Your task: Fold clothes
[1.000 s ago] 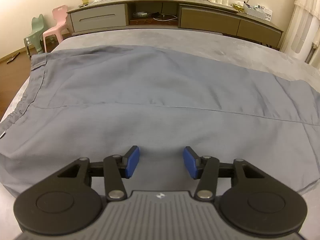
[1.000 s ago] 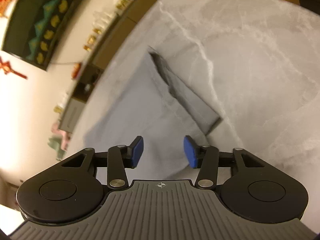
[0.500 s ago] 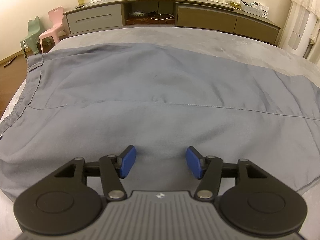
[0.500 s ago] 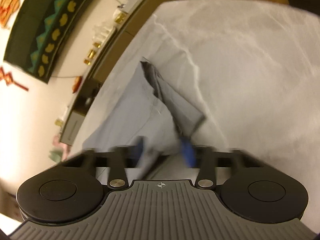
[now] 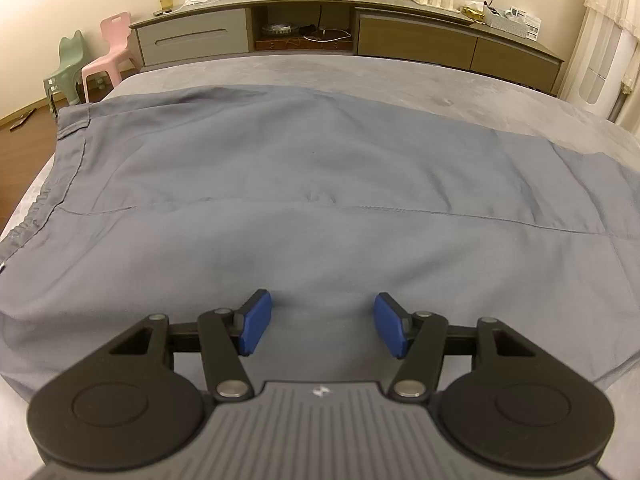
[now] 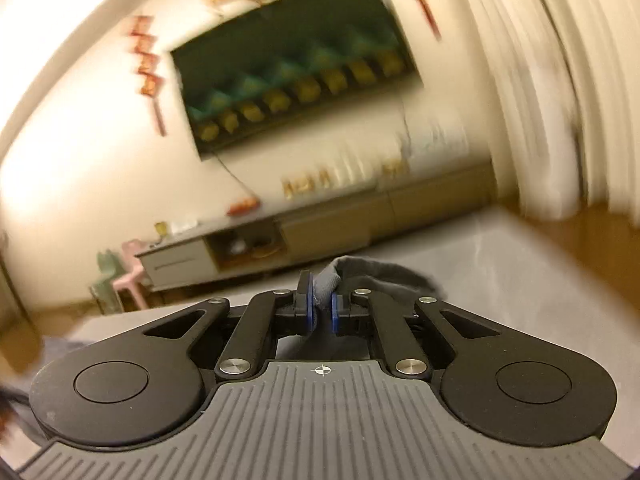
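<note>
The right gripper (image 6: 321, 312) has just clamped onto the grey garment's (image 5: 320, 184) end and lifted it toward 12 o'clock, starting a fold, while the left gripper (image 5: 320, 324) waits open over the near hem.

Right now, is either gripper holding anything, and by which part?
The right gripper is shut on an edge of the grey garment; which edge cannot be told. The left gripper is open over the garment, holding nothing.
</note>
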`<state>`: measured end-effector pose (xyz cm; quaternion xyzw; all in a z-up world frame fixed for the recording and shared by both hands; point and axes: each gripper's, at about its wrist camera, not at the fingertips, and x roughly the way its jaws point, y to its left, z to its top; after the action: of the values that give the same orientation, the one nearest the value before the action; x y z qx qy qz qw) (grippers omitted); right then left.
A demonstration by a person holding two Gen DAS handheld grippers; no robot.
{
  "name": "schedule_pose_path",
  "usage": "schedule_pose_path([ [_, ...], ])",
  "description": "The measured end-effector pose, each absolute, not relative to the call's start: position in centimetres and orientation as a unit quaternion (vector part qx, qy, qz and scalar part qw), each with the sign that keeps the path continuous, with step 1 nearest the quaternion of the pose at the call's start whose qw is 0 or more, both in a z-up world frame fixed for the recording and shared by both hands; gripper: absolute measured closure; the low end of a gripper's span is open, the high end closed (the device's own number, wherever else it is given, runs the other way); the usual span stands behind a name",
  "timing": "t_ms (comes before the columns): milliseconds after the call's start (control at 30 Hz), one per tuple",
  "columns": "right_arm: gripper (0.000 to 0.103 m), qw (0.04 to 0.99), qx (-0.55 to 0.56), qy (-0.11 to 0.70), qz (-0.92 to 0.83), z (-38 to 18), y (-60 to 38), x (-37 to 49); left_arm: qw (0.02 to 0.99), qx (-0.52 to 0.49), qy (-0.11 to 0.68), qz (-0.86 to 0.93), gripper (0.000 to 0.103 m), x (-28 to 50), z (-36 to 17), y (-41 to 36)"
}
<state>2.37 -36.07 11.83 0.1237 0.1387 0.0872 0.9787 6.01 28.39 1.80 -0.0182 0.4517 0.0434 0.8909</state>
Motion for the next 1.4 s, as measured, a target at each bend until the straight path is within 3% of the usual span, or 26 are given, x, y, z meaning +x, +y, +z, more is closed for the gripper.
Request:
schedule_pose_path([
  [200,0.1,0.903,0.184,0.389,-0.024,1.0,-40.4,8.0,0.89,-0.012,0.454,0.038,0.044,6.0,1.8,28.1],
  [567,0.095,0.907,0.112,0.399,-0.069,2.2,-37.7,8.9,0.891,-0.026,0.45,0.06,0.044,4.6,2.3,30.4],
  [600,0.088,0.911,0.089,0.393,-0.085,2.7,-37.1,9.0,0.891,-0.035,0.447,0.07,0.044,4.0,2.4,31.1],
  [633,0.073,0.92,0.054,0.373,-0.11,3.3,-36.3,9.0,0.891,-0.041,0.444,0.08,0.045,3.4,2.7,31.7],
  [733,0.072,0.946,-0.055,0.298,-0.119,5.5,-32.1,8.6,0.899,-0.067,0.413,0.131,0.047,0.9,3.8,34.8],
  [800,0.071,0.954,-0.075,0.281,-0.073,6.0,-29.5,8.6,0.9,-0.094,0.389,0.173,0.047,-0.9,4.6,37.9],
  [933,0.073,0.916,0.031,0.397,0.043,2.3,-27.5,10.8,0.858,-0.231,0.358,0.285,0.05,-5.0,5.2,47.1],
  [1000,0.066,0.911,0.004,0.41,0.042,1.1,-26.6,11.0,0.839,-0.303,0.33,0.308,0.05,-7.4,5.5,50.5],
  [1033,0.054,0.913,-0.027,0.406,0.024,1.0,-26.3,11.0,0.835,-0.328,0.321,0.305,0.05,-8.3,5.6,51.4],
  [1067,0.053,0.914,-0.045,0.403,0.004,0.9,-26.4,10.9,0.831,-0.349,0.313,0.299,0.049,-9.0,5.6,52.2],
  [1267,0.059,0.926,0.044,0.375,0.016,2.4,-28.5,9.5,0.842,-0.355,0.349,0.206,0.048,-6.7,4.6,50.0],
  [1367,0.064,0.915,0.044,0.4,0.032,1.6,-28.7,9.5,0.828,-0.31,0.386,0.262,0.06,-5.1,3.3,49.9],
  [1400,0.073,0.913,0.035,0.406,0.031,1.3,-28.8,9.5,0.825,-0.297,0.39,0.282,0.064,-5.1,3.0,50.1],
])
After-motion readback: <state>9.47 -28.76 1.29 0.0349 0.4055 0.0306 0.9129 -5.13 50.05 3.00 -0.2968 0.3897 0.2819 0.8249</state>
